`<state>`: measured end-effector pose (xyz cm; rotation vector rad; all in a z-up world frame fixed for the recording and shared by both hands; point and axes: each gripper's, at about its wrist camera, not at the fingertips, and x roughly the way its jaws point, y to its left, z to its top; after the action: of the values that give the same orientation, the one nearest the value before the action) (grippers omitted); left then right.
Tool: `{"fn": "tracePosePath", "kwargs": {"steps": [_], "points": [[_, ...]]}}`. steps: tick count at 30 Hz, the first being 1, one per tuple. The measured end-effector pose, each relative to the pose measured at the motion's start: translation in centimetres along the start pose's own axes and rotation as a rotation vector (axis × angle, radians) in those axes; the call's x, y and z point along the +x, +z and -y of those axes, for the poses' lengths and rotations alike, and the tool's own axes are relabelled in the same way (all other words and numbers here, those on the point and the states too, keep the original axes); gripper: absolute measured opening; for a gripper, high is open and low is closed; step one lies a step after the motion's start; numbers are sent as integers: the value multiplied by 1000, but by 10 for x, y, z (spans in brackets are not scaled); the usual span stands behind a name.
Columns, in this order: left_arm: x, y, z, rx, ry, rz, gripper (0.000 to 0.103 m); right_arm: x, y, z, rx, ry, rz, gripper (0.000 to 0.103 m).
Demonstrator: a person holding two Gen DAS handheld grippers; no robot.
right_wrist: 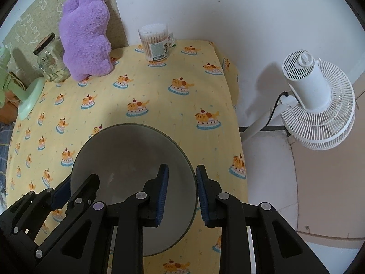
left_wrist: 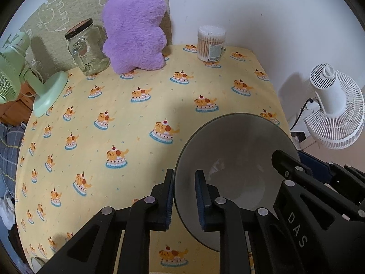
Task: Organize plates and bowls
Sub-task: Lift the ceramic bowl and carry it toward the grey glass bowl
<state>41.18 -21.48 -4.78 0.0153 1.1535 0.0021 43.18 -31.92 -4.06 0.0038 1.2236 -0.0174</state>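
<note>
A grey bowl (left_wrist: 237,159) is over the yellow patterned tablecloth (left_wrist: 136,118). My left gripper (left_wrist: 183,201) straddles its left rim, one finger inside and one outside, with a small gap to the rim. My right gripper (right_wrist: 182,194) straddles the bowl's (right_wrist: 130,159) right rim the same way. Each gripper shows in the other's view: the right one in the left wrist view (left_wrist: 296,173), the left one in the right wrist view (right_wrist: 68,189). I cannot tell whether the bowl rests on the cloth or hangs above it.
At the back of the table stand a glass jar (left_wrist: 85,48), a purple plush toy (left_wrist: 134,29) and a cotton swab tub (left_wrist: 211,43). A green desk fan (left_wrist: 27,77) is at the left edge. A white floor fan (right_wrist: 319,105) stands right of the table.
</note>
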Motion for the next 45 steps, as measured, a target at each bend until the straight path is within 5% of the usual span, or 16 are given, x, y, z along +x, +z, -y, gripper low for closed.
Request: {"fn": "tracePosePath", "kwargs": {"steps": [23,45], "points": [[-75,-47,-40,-27,-27,57,15,-82,-46,-33,-17,-12,46,29],[-134,-112,-149,-18,-75,97,15,-149,-119,-143,-4,-62,92,29]]}}
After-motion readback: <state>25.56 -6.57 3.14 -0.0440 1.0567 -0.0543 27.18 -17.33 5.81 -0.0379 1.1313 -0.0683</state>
